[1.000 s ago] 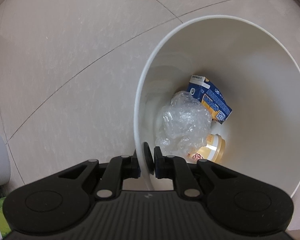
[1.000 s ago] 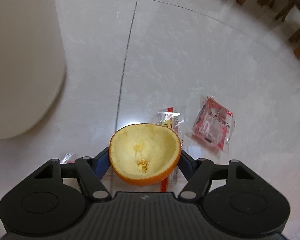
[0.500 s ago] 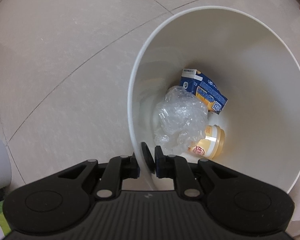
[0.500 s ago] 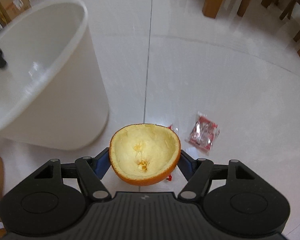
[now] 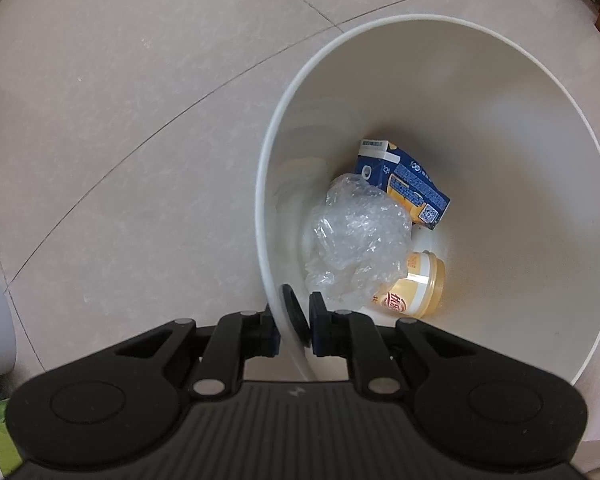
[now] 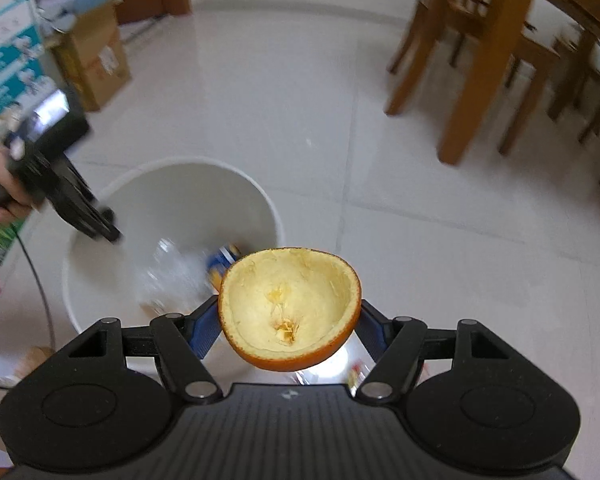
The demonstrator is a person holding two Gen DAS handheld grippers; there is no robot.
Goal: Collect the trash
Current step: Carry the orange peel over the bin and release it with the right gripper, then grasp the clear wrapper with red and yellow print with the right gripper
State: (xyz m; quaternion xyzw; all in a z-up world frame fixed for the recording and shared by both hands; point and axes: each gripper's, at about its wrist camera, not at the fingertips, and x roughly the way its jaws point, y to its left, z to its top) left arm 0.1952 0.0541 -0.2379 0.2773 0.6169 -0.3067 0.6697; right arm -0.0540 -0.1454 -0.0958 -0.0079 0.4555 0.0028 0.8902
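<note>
Presently the right gripper (image 6: pixel 290 322) is clamping a hollowed half orange peel (image 6: pixel 290 308) between its two fingers, cupped side up, hanging just past the 5 o'clock edge of the white bin (image 6: pixel 172 184) in the right wrist view. Meanwhile the left gripper (image 5: pixel 300 316) is pinching the bin's rim (image 5: pixel 268 184) between narrowed fingers, and inside the bin are lying a crumpled clear plastic wad (image 5: pixel 360 236), a blue carton (image 5: pixel 404 180) at its 1 o'clock, and a yellow cup (image 5: pixel 416 290) at its 5 o'clock.
</note>
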